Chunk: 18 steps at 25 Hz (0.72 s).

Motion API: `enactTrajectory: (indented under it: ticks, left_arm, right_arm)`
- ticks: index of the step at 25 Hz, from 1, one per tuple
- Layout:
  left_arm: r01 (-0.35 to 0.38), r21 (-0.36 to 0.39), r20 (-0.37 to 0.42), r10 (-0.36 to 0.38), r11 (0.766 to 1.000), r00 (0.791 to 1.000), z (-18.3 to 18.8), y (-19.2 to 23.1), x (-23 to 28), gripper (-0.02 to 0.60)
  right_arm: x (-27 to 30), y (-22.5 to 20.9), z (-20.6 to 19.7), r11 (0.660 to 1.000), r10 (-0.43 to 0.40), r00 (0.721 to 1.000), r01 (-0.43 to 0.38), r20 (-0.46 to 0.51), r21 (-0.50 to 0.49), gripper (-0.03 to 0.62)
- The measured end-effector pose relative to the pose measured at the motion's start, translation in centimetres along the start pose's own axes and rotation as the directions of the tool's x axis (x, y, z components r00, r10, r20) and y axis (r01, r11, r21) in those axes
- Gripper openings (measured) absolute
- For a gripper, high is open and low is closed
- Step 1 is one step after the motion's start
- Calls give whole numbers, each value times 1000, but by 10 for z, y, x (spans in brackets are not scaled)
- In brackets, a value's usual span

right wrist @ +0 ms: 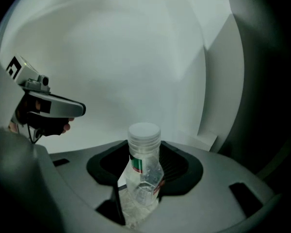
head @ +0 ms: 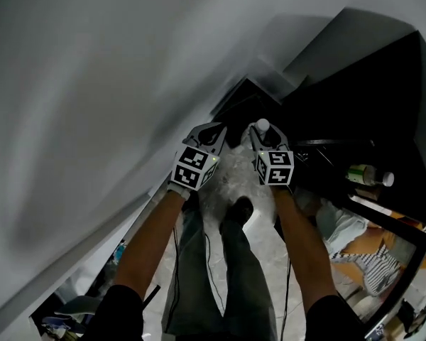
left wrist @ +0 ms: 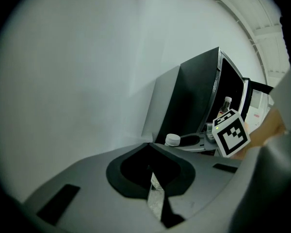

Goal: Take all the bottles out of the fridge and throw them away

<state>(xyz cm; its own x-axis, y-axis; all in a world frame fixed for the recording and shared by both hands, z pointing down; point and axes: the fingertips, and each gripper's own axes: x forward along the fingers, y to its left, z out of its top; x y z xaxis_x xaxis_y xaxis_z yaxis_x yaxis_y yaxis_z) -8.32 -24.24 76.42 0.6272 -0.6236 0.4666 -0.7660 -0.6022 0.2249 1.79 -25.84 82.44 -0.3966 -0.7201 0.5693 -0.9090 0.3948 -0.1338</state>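
– while the two grippers hang side by side, what does the right gripper (right wrist: 145, 165) carry?
– its jaws clamp a clear plastic bottle (right wrist: 144, 147), white cap pointing forward. the left gripper (left wrist: 153, 174) is clenched on nothing.
– any more?
– a second bottle (head: 366, 174) lies on a dark shelf (head: 394, 219) at the right.

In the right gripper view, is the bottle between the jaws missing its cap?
No, the clear bottle held in the right gripper has a white cap on its top.
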Motion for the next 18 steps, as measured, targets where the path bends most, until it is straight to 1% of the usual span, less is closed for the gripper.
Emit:
enactTrajectory:
  ticks: [5,9,11,14,18]
  left_arm:
    - [20,1,-27,-20,1000,999,-20,2,6,-2]
    - [28,2,-53,-28,1000,998,-29,7,27,-2]
    - [27,-5,-55,-27,1000,998,-24,12,41,-2]
    - [27,4,-47,-26,1000,999,-10,16,58,-2]
    - [41,15,-21,-40,999,999,7,13,64,-2]
  right_arm:
    - [22,-7,-28,999,-17,999,17,-31,28,196]
    - [46,-13,-41,1000,-27,998,28,-52,13,198]
    - [57,-16,-39,1000,-25,999,25,-49,12,197]
    - [70,-19,-31,1000,-21,999,20,-44,-14,198]
    - [78,-24,-21,999,-28,999,27,-39,-38,198]
